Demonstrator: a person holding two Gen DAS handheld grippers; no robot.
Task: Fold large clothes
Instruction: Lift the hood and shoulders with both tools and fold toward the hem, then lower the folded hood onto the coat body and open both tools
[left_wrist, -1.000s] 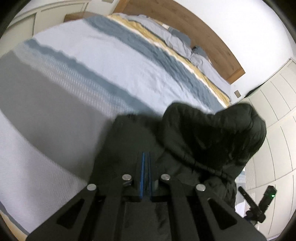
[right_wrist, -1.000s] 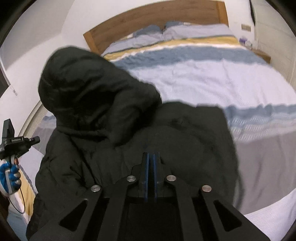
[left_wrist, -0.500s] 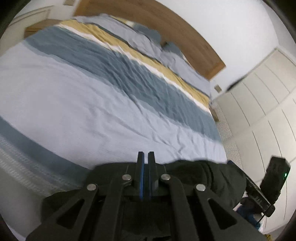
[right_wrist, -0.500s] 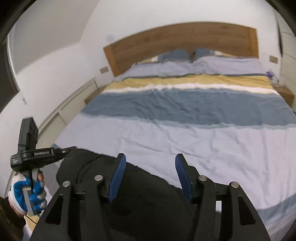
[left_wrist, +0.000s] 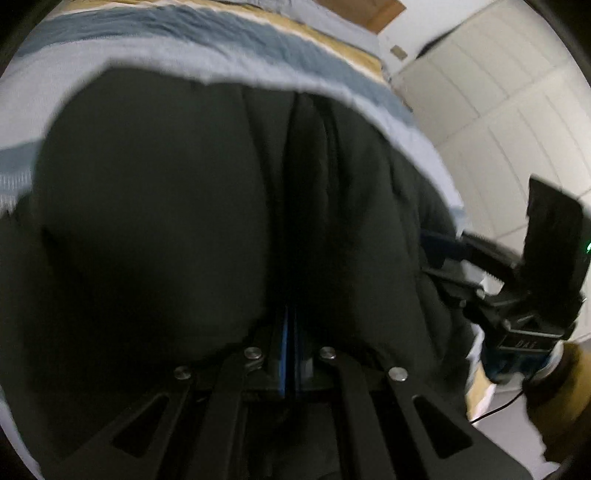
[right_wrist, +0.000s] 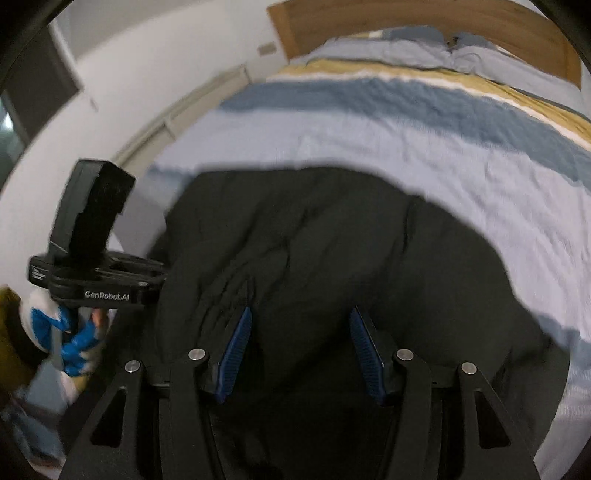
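Note:
A large black padded jacket (right_wrist: 332, 251) lies spread on the striped bed (right_wrist: 406, 140). It fills most of the left wrist view (left_wrist: 166, 206). My left gripper (left_wrist: 290, 314) is shut on a fold of the jacket near its near edge; the fabric bulges over the fingers. My right gripper (right_wrist: 299, 332) is open and empty, its blue pads (right_wrist: 236, 343) just above the jacket. The left gripper also shows from the side in the right wrist view (right_wrist: 96, 273), at the jacket's left edge.
The bed has blue, white and yellow stripes, pillows (right_wrist: 454, 44) and a wooden headboard (right_wrist: 406, 18) at the far end. White wardrobe doors (left_wrist: 498, 110) stand to the right of the bed. The right gripper's body (left_wrist: 535, 295) shows in the left wrist view.
The jacket came down from held up in the air onto the bed. My right gripper opened and let go of it. My left gripper stayed shut on the fabric.

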